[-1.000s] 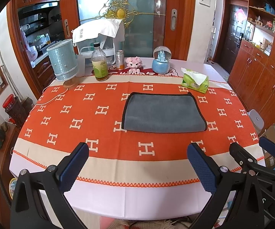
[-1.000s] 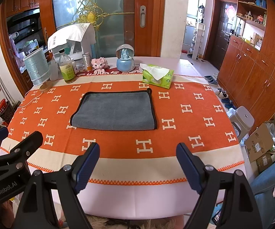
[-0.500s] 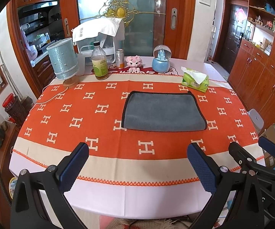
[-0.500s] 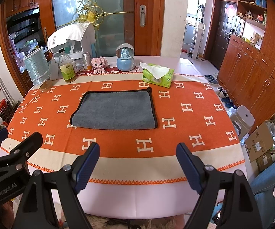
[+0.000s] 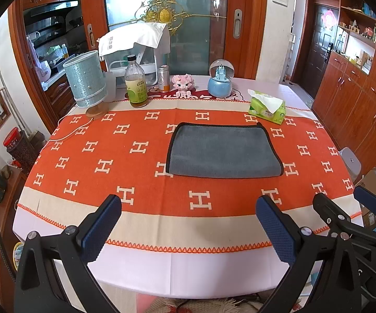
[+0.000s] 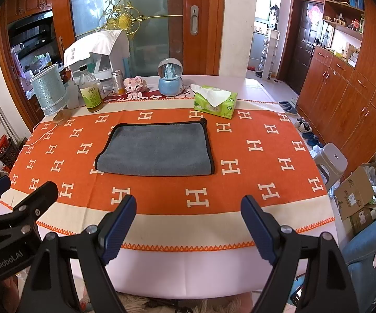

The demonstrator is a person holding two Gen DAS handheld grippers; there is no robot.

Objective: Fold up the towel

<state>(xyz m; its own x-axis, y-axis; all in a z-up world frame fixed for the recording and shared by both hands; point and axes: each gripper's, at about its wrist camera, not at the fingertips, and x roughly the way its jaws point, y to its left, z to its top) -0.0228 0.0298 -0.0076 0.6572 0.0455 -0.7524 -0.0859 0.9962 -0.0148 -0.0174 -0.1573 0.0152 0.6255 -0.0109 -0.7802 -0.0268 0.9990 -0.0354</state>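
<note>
Grey towel (image 5: 223, 151) lay flat on bench (image 5: 135, 224); soft, light, limp. Best pinched at near corners. Left gripper (image 5: 188, 224) and right gripper (image 6: 188, 224) both spread apart, empty.

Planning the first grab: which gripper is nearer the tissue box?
Right, as a judgement. The tissue box lies ahead, right of the right gripper; from the left gripper it sits farther right.

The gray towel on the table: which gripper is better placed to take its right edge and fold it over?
Probably the right gripper. In its own view the towel lies left of centre, its right edge straight ahead. The left gripper is also open, but faces the towel's left half.
</note>
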